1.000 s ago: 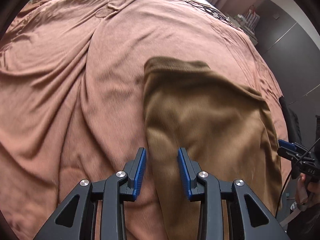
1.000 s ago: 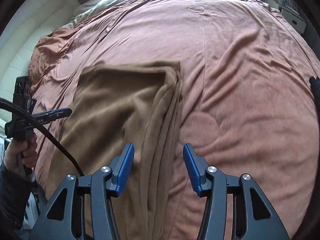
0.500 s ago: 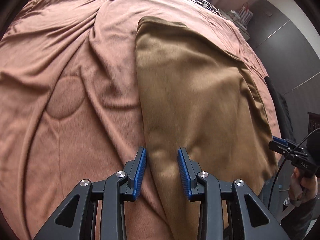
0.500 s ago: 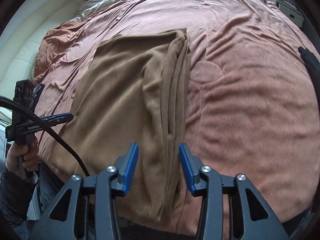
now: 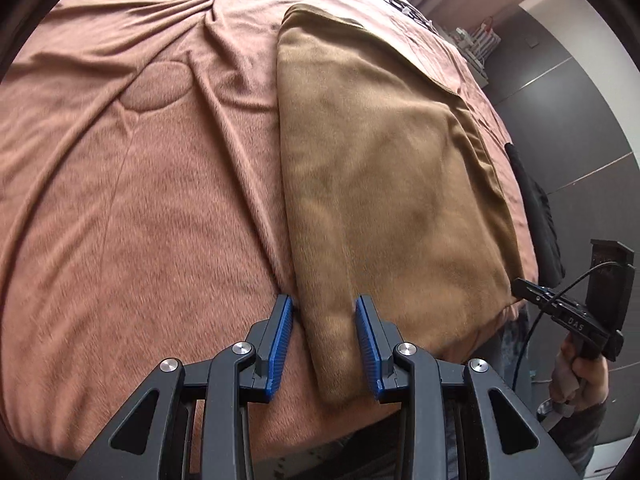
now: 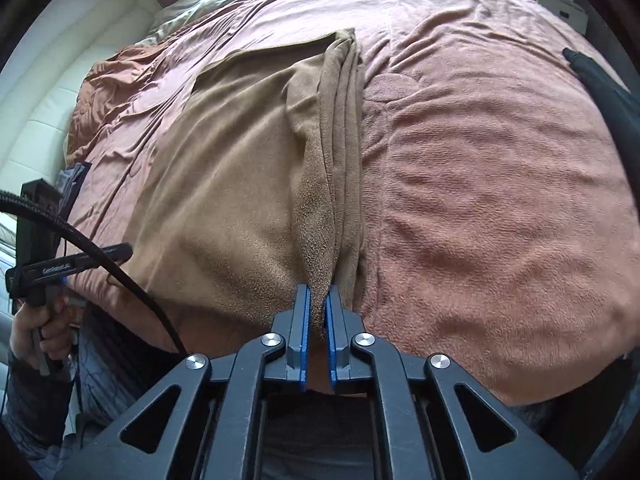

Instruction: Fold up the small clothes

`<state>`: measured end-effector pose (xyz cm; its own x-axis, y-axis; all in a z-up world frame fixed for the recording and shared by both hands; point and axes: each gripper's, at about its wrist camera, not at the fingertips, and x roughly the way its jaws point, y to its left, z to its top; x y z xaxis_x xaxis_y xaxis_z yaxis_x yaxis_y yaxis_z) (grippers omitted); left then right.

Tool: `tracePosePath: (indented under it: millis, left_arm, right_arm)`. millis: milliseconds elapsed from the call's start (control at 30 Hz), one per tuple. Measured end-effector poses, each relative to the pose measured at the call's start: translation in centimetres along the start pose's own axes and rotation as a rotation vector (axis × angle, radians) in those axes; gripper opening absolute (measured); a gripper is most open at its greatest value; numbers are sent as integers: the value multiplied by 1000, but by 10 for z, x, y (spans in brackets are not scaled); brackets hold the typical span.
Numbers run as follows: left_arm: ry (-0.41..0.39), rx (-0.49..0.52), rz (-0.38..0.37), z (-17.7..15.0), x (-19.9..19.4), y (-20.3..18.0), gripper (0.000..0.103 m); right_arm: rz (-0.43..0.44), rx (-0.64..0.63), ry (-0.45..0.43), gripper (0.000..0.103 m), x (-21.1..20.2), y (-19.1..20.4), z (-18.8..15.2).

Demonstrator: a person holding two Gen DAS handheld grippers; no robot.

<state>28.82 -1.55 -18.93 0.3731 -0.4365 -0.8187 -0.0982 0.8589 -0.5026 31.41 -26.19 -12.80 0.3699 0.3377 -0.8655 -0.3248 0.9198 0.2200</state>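
Note:
A brown fleece garment (image 5: 384, 168) lies folded lengthwise on the pink bedspread (image 5: 140, 200). My left gripper (image 5: 323, 308) is open, its blue pads either side of the garment's near left corner. In the right wrist view the garment (image 6: 224, 184) shows its layered right edge. My right gripper (image 6: 318, 296) is shut on the near end of that edge, with a flap of cloth pinched between the pads. Each gripper also shows in the other's view: the right one (image 5: 568, 316) and the left one (image 6: 68, 268), hand-held.
A dark garment (image 6: 608, 92) lies at the bed's right edge; it also shows in the left wrist view (image 5: 536, 208). A cream padded headboard (image 6: 52, 92) is on the left. Shelves with clutter (image 5: 476, 44) stand beyond the bed. The bed's near edge is just below both grippers.
Both grippers have come back toward the bed's near edge and down onto the garment's near corners. The right gripper has closed on the layered edge. The left stays open.

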Motion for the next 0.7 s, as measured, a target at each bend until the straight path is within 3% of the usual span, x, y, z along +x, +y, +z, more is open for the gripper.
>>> tracePosePath:
  millis: [133,400,467,500,533,600,700]
  left_arm:
    - [-1,-8,-17,-4,-5,1,35]
    - [7,-49,-72,-5,-4,9,35]
    - [12,-80,-102,-6,-4,16,35]
    - [13,-90,-110,-7,-3,18,35]
    - [13,-99,-118,-8,-2,20,35]
    - [10,-111,-131,-10,-2,22,35]
    - [1,-123,-143,-16,-5,26,35]
  right_arm:
    - [-27,-7,-22,2,-9,3,-11]
    - [60,64,-19,5,-7,-14,-14]
    - [75,58,-30,12,-12,-14,-13]
    - [87,60,-34,26,-13,-14,-12]
    - [93,64,-37,48,-13,-16,-12]
    - [86,71,-56,65,-12,-19,-10]
    - [113,91,-36,65,0,-24,-10]
